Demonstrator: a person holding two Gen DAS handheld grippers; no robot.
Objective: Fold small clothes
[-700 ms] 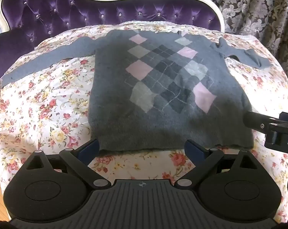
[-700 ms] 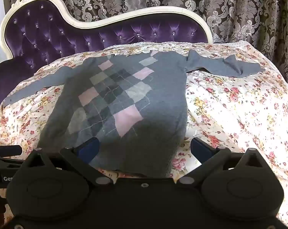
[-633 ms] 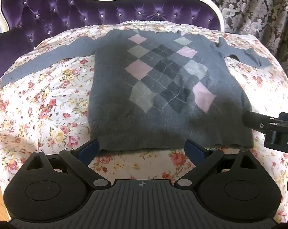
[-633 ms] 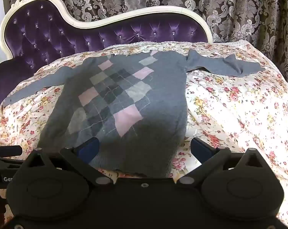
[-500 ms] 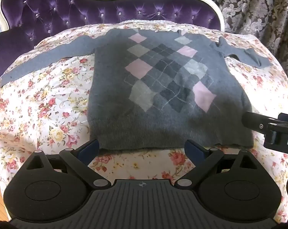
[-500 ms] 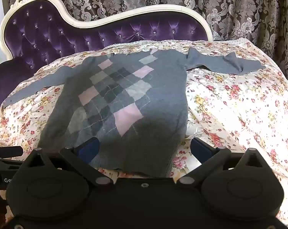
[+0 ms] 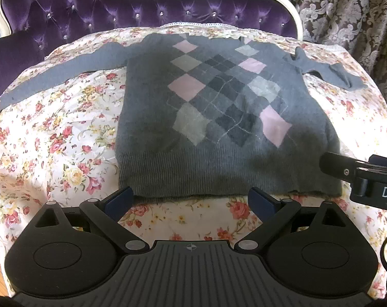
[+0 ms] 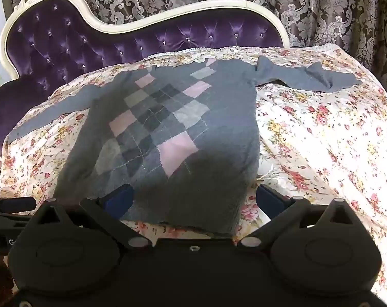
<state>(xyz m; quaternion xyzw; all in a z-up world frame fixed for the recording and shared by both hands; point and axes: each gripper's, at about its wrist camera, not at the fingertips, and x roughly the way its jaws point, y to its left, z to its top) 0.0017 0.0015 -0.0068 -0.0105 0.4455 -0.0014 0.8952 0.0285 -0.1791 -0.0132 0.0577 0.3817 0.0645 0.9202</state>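
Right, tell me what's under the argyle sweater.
The argyle sweater lies flat on a floral cloth draped over a purple tufted sofa. Whatever sits beneath the cloth is covered.

The right gripper [image 7: 359, 179] is cut off by the left wrist view's right edge, its lettering only partly legible, and the right wrist view hides part of the sweater [image 8: 167, 140] hem.

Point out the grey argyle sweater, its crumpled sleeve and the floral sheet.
grey argyle sweater [image 7: 219, 158], left wrist view, plain knit above the hem.
crumpled sleeve [image 8: 318, 79], right wrist view, mid-sleeve near the bunched cuff.
floral sheet [image 8: 321, 140], right wrist view, bare patch right of the sweater.
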